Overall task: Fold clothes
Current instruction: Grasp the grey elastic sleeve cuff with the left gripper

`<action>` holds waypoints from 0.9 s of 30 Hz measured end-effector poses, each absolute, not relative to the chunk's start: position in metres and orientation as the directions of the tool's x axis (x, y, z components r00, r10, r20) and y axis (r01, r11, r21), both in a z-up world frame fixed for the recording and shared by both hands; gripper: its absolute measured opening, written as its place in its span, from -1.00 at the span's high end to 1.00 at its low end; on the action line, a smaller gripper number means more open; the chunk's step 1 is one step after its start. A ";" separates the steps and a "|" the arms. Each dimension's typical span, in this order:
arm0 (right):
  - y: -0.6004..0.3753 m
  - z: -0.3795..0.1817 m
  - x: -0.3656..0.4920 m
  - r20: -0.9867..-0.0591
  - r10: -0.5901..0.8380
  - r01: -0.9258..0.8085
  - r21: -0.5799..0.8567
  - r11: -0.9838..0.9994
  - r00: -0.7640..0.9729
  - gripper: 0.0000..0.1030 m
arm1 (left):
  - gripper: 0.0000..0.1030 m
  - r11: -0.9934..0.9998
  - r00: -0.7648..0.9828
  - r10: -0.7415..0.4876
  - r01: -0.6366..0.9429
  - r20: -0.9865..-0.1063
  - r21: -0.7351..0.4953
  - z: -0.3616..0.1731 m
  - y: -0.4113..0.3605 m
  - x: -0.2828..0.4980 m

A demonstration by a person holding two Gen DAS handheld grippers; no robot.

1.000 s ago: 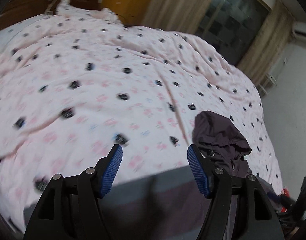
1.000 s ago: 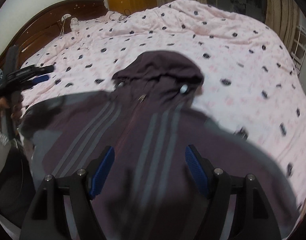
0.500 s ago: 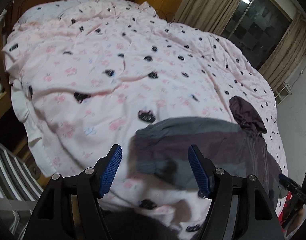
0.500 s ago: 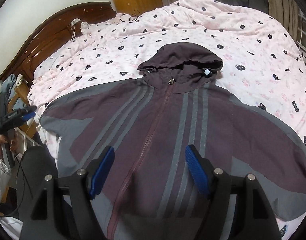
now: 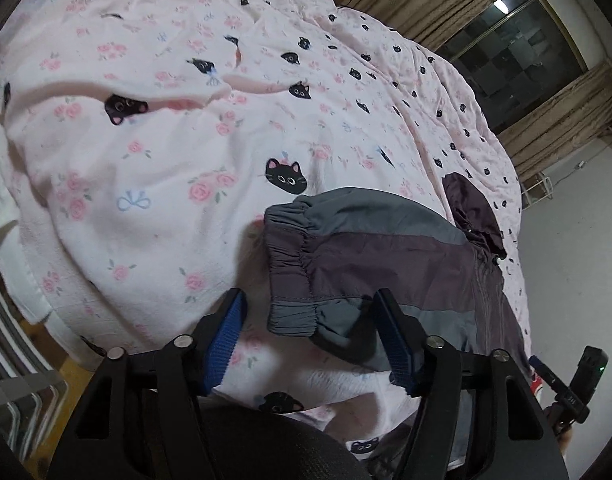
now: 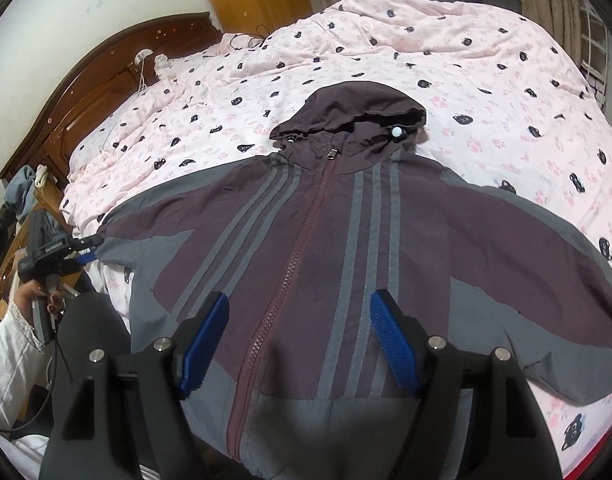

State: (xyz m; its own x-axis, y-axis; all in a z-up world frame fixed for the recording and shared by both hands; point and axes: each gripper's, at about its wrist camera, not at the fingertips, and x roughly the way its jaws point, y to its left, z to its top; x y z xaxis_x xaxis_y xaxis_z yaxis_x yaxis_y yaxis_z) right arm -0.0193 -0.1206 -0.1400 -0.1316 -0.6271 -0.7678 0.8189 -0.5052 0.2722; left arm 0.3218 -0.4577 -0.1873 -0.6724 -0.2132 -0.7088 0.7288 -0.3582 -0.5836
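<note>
The jacket [image 6: 306, 248] lies face up and spread flat on the bed [image 6: 486, 60], zipper closed, hood at twelve o'clock, both sleeves stretched out to nine and three o'clock.

The left claw [image 5: 310, 332] sits at the sleeve cuff [image 5: 290, 264]. Its jaws are closing, with the lower corner of the elastic cuff between the blue pads [image 5: 394, 340]; the pads do not yet press the cloth, so nothing is grasped. The right claw [image 6: 300, 336] hangs released above the jacket's lower front, on either side of the zipper [image 6: 290, 264], holding nothing.

The step in hand looks like pinching the sleeve end to fold it in across the chest. To do it well, the left claw should bite both layers of the cuff squarely, deep enough that the slick fabric cannot slide out, and avoid catching the quilt underneath. The sleeve should then be lifted only a little and carried toward three o'clock, across the stripes [image 6: 242, 232], so the body stays flat. The right claw could press the hem near the zipper to keep the jacket from dragging.
</note>
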 end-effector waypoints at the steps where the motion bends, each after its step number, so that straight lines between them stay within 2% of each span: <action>1: -0.119 -0.141 -0.019 -0.769 -0.626 0.817 0.274 -0.507 -0.130 -0.45 | -0.02 -0.353 -0.677 -0.210 0.725 -0.705 -0.591 -0.188 -0.459 0.322; 4: -0.117 -0.145 -0.018 -0.775 -0.619 0.815 0.274 -0.511 -0.128 -0.45 | 0.03 -0.341 -0.690 -0.209 0.715 -0.693 -0.610 -0.187 -0.460 0.323; 7: -0.115 -0.149 -0.016 -0.782 -0.610 0.815 0.271 -0.513 -0.124 -0.45 | 0.18 -0.340 -0.697 -0.208 0.709 -0.686 -0.617 -0.187 -0.460 0.322; 9: -0.113 -0.151 -0.016 -0.785 -0.607 0.814 0.273 -0.514 -0.120 -0.45 | 0.20 -0.340 -0.695 -0.212 0.712 -0.687 -0.615 -0.186 -0.459 0.322; 17: -0.109 -0.158 -0.016 -0.796 -0.595 0.806 0.279 -0.523 -0.111 -0.45 | 0.50 -0.332 -0.665 -0.247 0.741 -0.704 -0.584 -0.184 -0.455 0.323; 27: -0.102 -0.166 -0.017 -0.818 -0.562 0.804 0.247 -0.541 -0.127 -0.45 | 0.57 -0.339 -0.643 -0.329 0.764 -0.692 -0.550 -0.162 -0.444 0.321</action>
